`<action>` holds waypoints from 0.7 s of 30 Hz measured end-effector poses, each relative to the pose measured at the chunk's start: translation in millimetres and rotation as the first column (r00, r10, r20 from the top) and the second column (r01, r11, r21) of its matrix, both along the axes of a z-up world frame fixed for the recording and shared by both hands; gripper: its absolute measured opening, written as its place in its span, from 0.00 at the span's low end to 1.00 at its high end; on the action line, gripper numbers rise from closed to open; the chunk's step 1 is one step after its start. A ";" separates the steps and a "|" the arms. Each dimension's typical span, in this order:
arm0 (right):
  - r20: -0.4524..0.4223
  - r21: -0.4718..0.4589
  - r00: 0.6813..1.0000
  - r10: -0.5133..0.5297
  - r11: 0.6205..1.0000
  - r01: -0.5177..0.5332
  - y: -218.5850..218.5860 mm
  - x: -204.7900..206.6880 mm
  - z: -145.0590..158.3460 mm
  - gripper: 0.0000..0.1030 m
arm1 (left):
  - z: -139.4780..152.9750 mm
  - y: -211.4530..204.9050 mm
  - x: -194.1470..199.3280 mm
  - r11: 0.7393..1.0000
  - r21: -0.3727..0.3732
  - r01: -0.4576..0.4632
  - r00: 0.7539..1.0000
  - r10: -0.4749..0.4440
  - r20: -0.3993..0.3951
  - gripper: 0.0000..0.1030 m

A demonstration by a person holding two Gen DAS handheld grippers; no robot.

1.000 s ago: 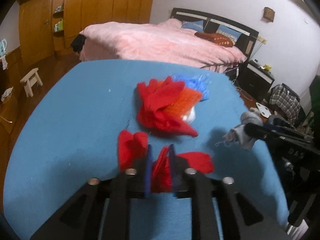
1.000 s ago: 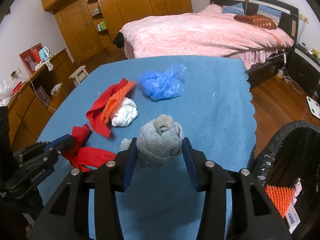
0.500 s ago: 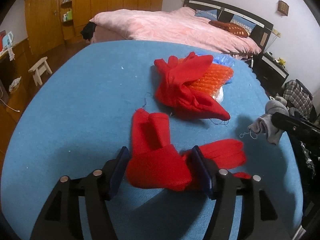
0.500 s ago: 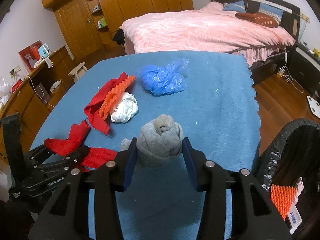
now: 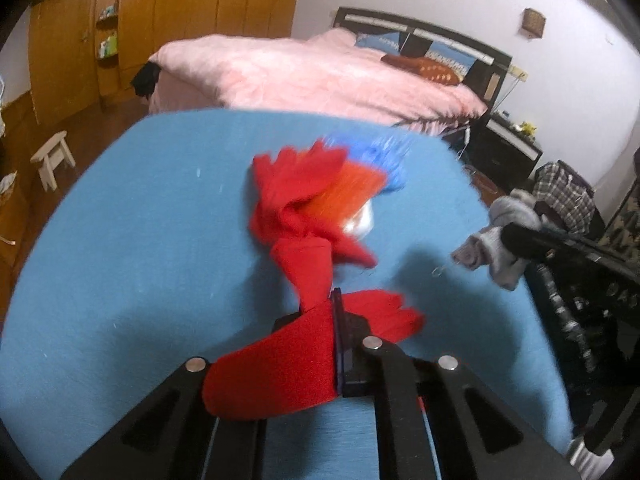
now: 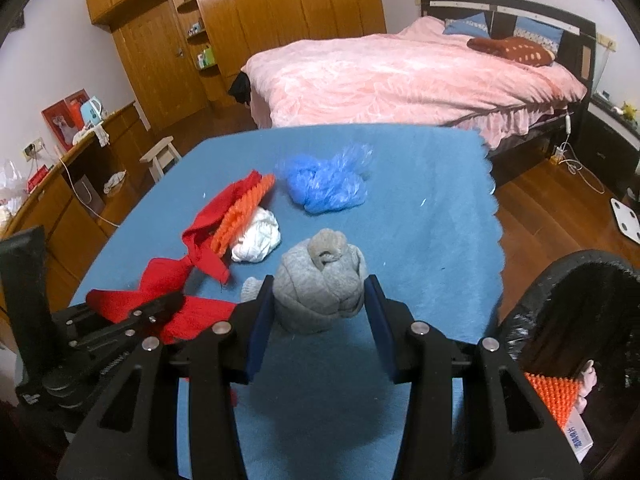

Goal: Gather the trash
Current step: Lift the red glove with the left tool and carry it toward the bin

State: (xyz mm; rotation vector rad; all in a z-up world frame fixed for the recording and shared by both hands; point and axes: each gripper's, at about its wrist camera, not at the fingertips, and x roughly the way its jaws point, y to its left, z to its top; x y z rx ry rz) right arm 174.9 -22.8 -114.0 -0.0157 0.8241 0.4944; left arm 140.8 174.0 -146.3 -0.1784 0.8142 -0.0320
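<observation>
Both tools clenched | left tool (image 5: 334, 320): now clamped on red cloth (image 5: 276, 376) | right tool (image 6: 320, 312): still grips grey sock ball (image 6: 322, 280)

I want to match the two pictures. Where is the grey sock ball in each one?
Left wrist view: the grey sock ball is at the right edge, held by the right gripper.
Right wrist view: it sits low in the middle, between the fingers.
Shared landmark: the pink bed.
</observation>
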 end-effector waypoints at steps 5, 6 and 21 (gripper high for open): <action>0.032 0.016 0.999 -0.011 1.000 0.010 -15.5 -10.4 19.3 0.42 | 37.1 -19.2 -3.1 0.999 -0.005 0.038 0.997 -0.038 0.072 0.09; 0.037 0.019 0.999 -0.015 1.000 0.014 -19.2 -12.8 22.7 0.42 | 41.8 -22.7 -3.0 0.999 -0.003 0.045 0.996 -0.045 0.082 0.09; 0.126 0.056 0.982 -0.141 0.989 0.135 -108.4 -45.5 73.3 0.42 | 89.9 -104.2 7.9 0.982 0.003 0.186 0.966 -0.184 0.180 0.09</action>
